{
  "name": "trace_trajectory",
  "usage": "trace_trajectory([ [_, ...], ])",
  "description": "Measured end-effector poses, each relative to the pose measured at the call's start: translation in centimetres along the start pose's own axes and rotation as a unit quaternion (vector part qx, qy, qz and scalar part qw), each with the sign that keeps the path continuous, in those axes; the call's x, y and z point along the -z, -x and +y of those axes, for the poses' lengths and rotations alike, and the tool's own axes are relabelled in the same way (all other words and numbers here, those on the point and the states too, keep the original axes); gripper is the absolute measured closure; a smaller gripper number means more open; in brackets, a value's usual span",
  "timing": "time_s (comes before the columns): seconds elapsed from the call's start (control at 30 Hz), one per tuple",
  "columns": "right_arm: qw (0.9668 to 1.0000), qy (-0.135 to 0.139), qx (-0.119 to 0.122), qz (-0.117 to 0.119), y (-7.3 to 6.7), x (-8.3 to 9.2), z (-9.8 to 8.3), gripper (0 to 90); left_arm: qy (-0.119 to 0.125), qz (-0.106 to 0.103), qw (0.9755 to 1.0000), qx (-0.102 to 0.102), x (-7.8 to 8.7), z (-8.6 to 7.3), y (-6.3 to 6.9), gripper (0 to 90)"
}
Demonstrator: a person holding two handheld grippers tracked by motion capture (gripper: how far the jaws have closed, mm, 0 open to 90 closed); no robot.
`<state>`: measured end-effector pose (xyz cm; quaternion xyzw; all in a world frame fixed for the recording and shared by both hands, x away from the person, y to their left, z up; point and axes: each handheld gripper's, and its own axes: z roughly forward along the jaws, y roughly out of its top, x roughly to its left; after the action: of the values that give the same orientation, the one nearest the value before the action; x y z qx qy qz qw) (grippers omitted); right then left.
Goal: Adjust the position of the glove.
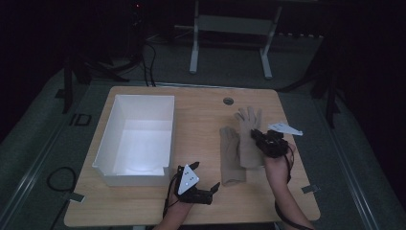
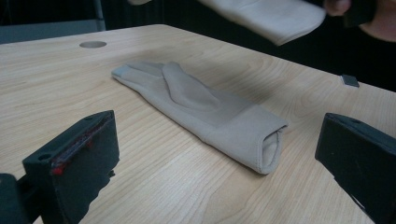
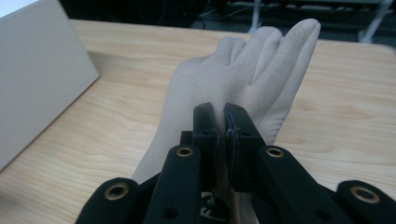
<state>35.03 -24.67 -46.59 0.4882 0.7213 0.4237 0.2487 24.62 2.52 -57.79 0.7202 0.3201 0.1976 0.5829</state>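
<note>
Two beige fabric gloves, two grippers, one white box on the table

The right gripper (image 1: pixel 258 136) is clamped on one beige fabric glove (image 1: pixel 249 136) at about 3 o'clock from table centre – lifted, fingers pointing to 12. The second beige glove (image 1: pixel 231 155) lies flat just left of it, cuff toward 6. The left gripper (image 1: pixel 210 191) sits at 6 o'clock with jaws wide apart, nothing between them, aimed at that cuff. An open white rectangular box (image 1: pixel 107 143) takes up the 9 o'clock side. The held glove's cuff is hidden behind the jaws – room's dark.
</note>
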Motion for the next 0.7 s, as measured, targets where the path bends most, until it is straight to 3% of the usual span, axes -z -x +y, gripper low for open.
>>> trace_trajectory([
  [0.23, 0.9998, -0.018, 0.007, 0.005, -2.2, -2.4, -0.7, 83.9, 0.0, -0.002, 1.0, 0.0, 0.0, 0.0, 0.0, 0.1],
  [0.4, 0.9992, -0.038, 0.006, 0.005, -2.8, -3.7, -1.6, 83.9, 0.001, -0.003, 1.0, 0.0, 0.0, 0.0, 0.0, 0.1],
  [0.7, 0.998, -0.062, 0.006, 0.007, -3.2, -4.3, -3.4, 83.6, 0.001, -0.003, 1.0, 0.0, 0.0, 0.0, 0.1, 0.1],
])
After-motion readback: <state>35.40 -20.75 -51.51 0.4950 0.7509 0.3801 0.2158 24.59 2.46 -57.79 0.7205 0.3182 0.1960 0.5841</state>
